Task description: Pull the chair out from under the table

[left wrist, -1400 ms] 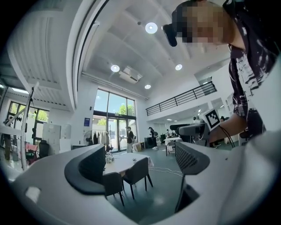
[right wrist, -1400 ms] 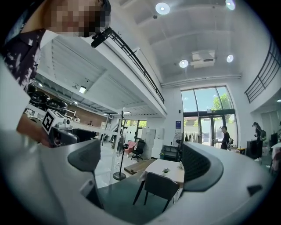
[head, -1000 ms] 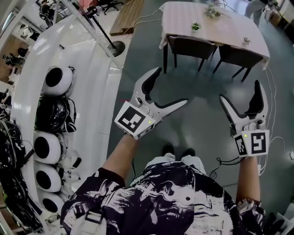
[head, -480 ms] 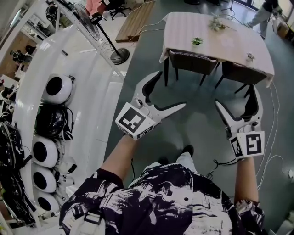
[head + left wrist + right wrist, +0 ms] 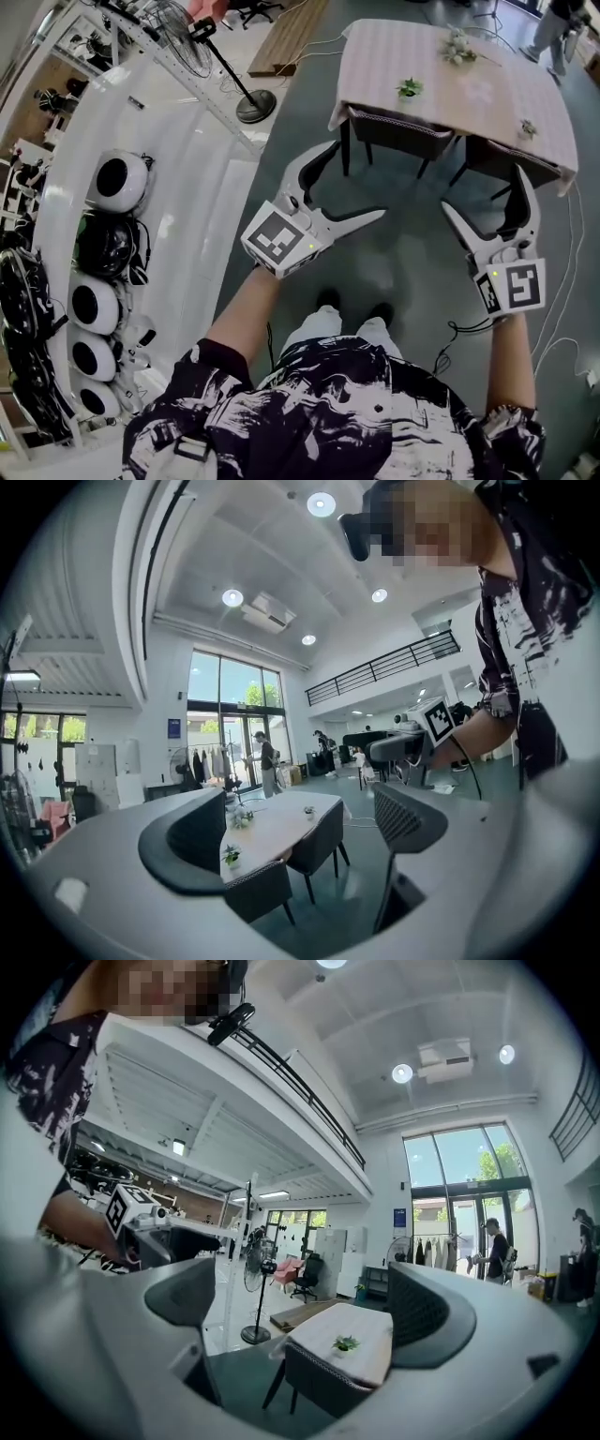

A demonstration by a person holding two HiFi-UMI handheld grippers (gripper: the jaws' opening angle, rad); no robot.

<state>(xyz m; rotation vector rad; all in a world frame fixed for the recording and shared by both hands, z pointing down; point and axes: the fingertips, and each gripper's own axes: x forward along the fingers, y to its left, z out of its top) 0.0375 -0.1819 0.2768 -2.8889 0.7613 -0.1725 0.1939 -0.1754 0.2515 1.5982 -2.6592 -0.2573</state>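
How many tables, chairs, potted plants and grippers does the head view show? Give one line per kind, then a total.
Table: 1
Chairs: 2
Potted plants: 3
Grippers: 2 (left gripper, right gripper)
Total: 8

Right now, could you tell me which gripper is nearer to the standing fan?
Left. The left gripper hangs just right of the standing fan; the right gripper is farther right, before the table.
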